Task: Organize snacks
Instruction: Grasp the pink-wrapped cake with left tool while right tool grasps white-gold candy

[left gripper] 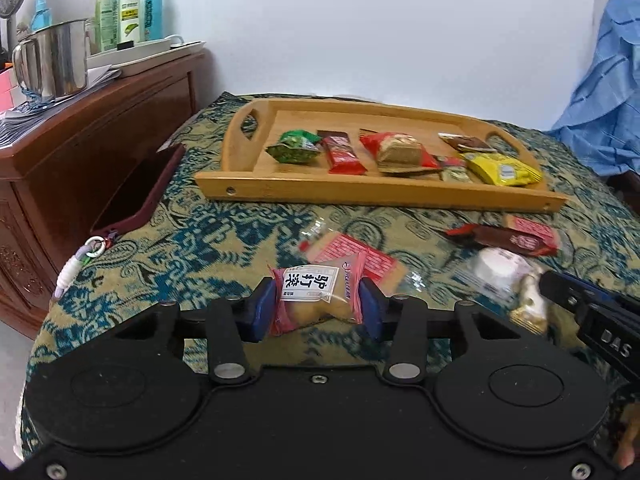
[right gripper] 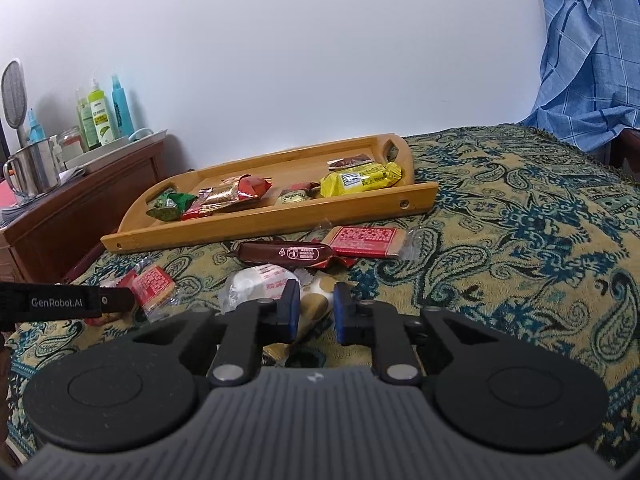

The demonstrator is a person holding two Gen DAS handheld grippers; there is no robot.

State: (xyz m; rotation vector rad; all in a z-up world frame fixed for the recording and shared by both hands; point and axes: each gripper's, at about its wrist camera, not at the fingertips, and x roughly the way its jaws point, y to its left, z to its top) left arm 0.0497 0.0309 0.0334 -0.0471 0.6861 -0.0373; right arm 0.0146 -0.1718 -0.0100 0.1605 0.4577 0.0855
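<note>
My left gripper [left gripper: 316,304] is shut on a pink snack packet with a white label [left gripper: 316,294], held just above the patterned cloth. My right gripper [right gripper: 316,310] is shut on a gold-and-white wrapped snack [right gripper: 316,300] lying on the cloth. A wooden tray [left gripper: 380,192] at the back holds several snacks: green, red, yellow and brown packets. It also shows in the right wrist view [right gripper: 264,224]. Loose on the cloth lie a brown bar [right gripper: 286,254], a red-label cracker pack [right gripper: 366,240], a white round snack [right gripper: 256,282] and another cracker pack [right gripper: 154,284].
A wooden cabinet [left gripper: 100,140] stands left of the bed with a steel mug [left gripper: 52,64] and spray bottles [left gripper: 130,12]. Blue checked fabric [right gripper: 592,60] hangs at the right. A dark pouch with a zipper [left gripper: 132,208] lies at the bed's left edge.
</note>
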